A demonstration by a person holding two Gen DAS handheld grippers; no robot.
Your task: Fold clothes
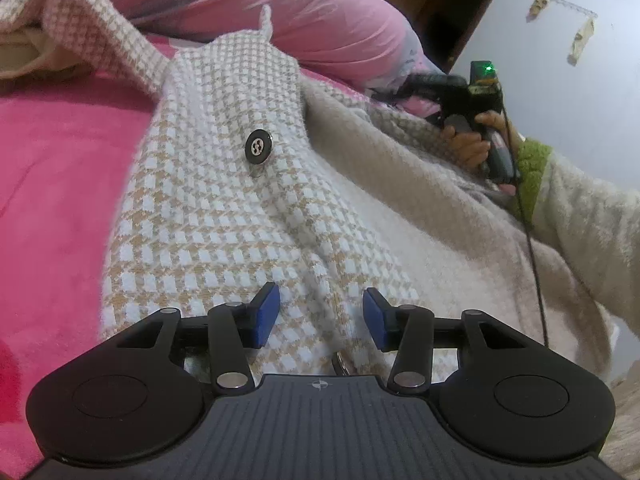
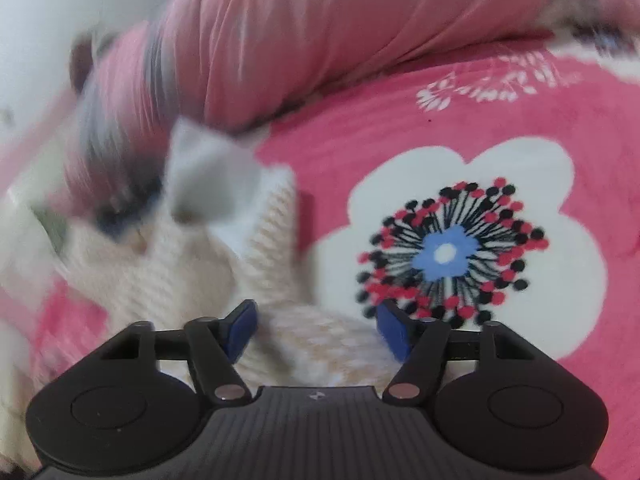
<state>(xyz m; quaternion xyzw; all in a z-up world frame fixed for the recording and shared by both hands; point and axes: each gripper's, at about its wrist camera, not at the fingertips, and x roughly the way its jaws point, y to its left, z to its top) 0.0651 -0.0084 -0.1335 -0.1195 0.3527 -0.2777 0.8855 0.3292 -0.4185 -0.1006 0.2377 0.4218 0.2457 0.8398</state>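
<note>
Both sets of fingers are apart with nothing pinched. Your left gripper (image 1: 320, 312) has its blue pads (image 1: 265, 314) partway apart, straddling a raised ridge of the checked jacket (image 1: 224, 216) without squeezing it. Your right gripper (image 2: 316, 330) is spread wide over a cream edge of the same jacket, and that view is smeared, so you can't tell exactly which fold sits under it.

Using the jacket's black button (image 1: 258, 146) as the marker: your left gripper sits just below it in the left wrist view, the pink blanket (image 1: 60, 184) lies to its left, the rumpled pink duvet (image 1: 256, 4) is above it, and your right hand (image 1: 470, 142) is off to its right on the fleecy lining.

What could bite you, I'd guess: close left now and you grab only the top ridge, so the layers slide apart when lifted. The right side closing while blurry could miss the hem or catch blanket too.
</note>
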